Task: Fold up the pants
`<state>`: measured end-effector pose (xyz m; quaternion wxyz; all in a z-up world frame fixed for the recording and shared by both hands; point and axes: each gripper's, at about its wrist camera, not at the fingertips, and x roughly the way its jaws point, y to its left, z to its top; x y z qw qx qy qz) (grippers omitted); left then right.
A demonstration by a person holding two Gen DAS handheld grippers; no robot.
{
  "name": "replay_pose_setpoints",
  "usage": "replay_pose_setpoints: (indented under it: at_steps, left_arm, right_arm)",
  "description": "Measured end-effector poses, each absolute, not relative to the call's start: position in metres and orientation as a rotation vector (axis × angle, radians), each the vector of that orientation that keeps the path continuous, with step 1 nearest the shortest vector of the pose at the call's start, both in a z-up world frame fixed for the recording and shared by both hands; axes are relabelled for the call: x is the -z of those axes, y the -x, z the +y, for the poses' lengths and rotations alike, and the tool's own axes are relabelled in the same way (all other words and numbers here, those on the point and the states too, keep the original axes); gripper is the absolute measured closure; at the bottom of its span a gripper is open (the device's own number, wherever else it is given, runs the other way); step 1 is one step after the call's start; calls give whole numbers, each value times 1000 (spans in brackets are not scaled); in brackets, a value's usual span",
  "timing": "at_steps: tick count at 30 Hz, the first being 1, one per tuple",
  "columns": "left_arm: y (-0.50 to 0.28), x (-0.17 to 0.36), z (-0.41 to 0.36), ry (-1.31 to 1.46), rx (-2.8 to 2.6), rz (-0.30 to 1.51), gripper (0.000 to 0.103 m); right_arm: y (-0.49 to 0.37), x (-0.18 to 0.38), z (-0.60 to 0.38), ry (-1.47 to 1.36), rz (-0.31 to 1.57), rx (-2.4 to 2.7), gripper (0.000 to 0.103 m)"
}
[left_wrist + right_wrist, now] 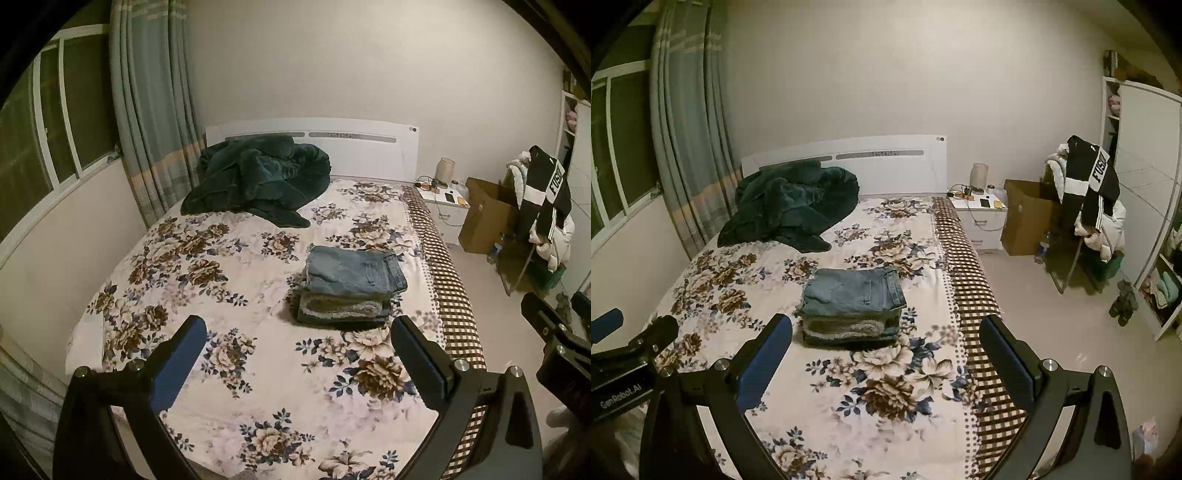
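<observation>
Lying folded into a thick denim block, jeans (352,286) rest on the floral bedspread (229,280) — left gripper (299,363) and right gripper (886,363) both gape wide, empty

Folded pants (352,286) on the bed (229,266); blanket (255,179) behind them by the headboard (332,147)

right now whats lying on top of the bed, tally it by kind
Folded jeans: 1, blue denim, a single folded stack
Blanket: 1, dark green, crumpled by the headboard
Total: 2
Both lie on the floral bedspread, apart from each other.
</observation>
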<state>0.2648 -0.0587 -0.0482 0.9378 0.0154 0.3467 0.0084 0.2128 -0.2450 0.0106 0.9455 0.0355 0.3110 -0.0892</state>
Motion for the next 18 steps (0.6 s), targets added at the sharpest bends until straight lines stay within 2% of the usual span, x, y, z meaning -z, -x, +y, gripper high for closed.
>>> replay_pose_setpoints:
  at_steps: [18]
  left_arm:
    - [-256,45,-54,-31,-14,703,1]
  right_arm:
    - [-196,-19,-233,-72,643,191,0]
